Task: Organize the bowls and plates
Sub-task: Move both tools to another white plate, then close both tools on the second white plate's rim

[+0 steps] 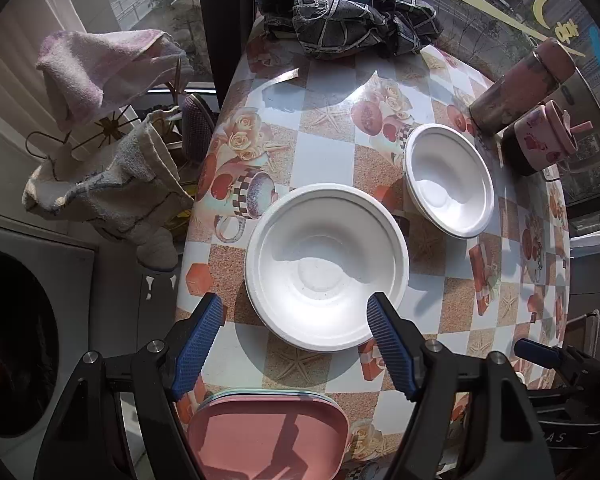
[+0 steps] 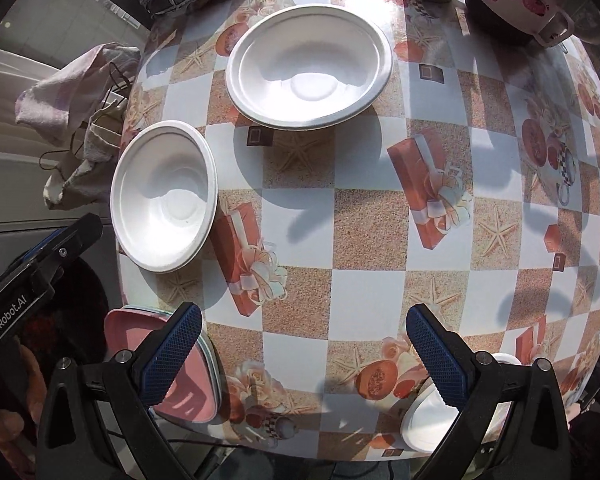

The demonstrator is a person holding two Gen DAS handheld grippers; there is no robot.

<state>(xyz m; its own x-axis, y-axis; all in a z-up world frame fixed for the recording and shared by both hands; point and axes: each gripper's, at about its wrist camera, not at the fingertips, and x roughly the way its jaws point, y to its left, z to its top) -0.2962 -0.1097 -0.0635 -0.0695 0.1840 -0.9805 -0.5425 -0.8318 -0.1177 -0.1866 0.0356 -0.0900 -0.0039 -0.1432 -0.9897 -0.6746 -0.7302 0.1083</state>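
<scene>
Two white bowls sit on the patterned table. In the left wrist view the near bowl (image 1: 326, 266) lies just ahead of my open, empty left gripper (image 1: 296, 330), and the far bowl (image 1: 448, 180) sits to the right. A stack of pink plates (image 1: 266, 434) lies under the left gripper. In the right wrist view the same bowls show at the left edge (image 2: 164, 196) and at the back (image 2: 308, 66). My right gripper (image 2: 304, 344) is open and empty above the table. The pink plates (image 2: 196, 380) lie behind its left finger, and another white dish (image 2: 432, 420) behind its right finger.
A dark checked cloth (image 1: 340, 12) is bunched at the table's far end. A metal cup (image 1: 516, 88) and a pink lidded pot (image 1: 540, 140) stand at the far right. Towels (image 1: 108, 176) hang on a rack left of the table. The table edge (image 2: 132, 272) drops off beside the bowl.
</scene>
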